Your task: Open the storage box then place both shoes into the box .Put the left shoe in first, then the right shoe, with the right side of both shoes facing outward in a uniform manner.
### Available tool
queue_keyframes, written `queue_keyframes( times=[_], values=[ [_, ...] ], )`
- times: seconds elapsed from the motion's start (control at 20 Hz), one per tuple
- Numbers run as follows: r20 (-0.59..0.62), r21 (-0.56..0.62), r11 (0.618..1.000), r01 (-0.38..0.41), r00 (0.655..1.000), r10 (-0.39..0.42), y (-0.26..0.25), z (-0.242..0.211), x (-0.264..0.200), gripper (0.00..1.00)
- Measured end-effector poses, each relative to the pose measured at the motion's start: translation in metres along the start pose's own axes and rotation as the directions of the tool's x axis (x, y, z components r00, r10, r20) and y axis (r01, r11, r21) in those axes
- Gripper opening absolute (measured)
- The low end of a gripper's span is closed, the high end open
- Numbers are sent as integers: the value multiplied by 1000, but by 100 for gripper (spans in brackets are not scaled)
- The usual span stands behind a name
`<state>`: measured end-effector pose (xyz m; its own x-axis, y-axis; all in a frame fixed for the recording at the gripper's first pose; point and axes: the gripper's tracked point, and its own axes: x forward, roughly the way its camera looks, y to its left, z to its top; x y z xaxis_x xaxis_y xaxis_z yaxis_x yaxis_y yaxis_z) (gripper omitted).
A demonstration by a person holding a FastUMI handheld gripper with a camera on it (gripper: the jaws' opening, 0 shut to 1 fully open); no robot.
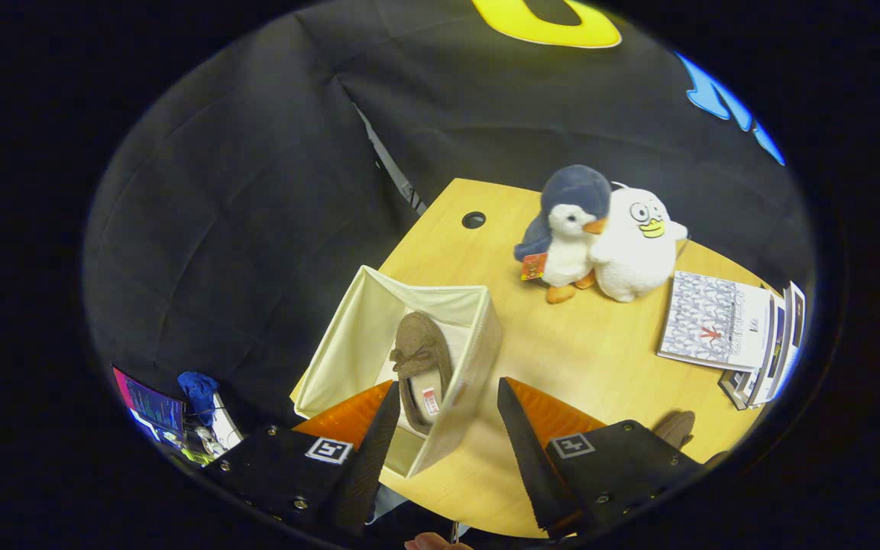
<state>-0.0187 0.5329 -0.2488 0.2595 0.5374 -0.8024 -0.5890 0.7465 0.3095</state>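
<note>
Well beyond the fingers, on the wooden table [600,351]: a plush penguin [568,229] touching a white plush duck [637,244]. Ahead and to the right: a fanned stack of booklets [738,328]. Near the table's far corner: a round cable hole [473,220].
</note>
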Motion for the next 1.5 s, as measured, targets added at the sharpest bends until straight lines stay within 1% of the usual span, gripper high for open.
queue_keyframes(
  times=[0.3,0.55,0.75,0.95,1.2,1.5],
  values=[
    [56,78,996,51,997,-55,-75,-28,-52,79],
    [73,203,975,96,991,-113,-136,-66,-70,79],
    [83,269,953,138,983,-166,-183,-98,-80,79],
    [49,339,924,174,978,-202,-221,-137,-81,79],
    [8,375,891,258,960,-281,-266,-178,-85,79],
    [-72,404,867,292,955,-287,-293,-224,-79,79]
  ],
)
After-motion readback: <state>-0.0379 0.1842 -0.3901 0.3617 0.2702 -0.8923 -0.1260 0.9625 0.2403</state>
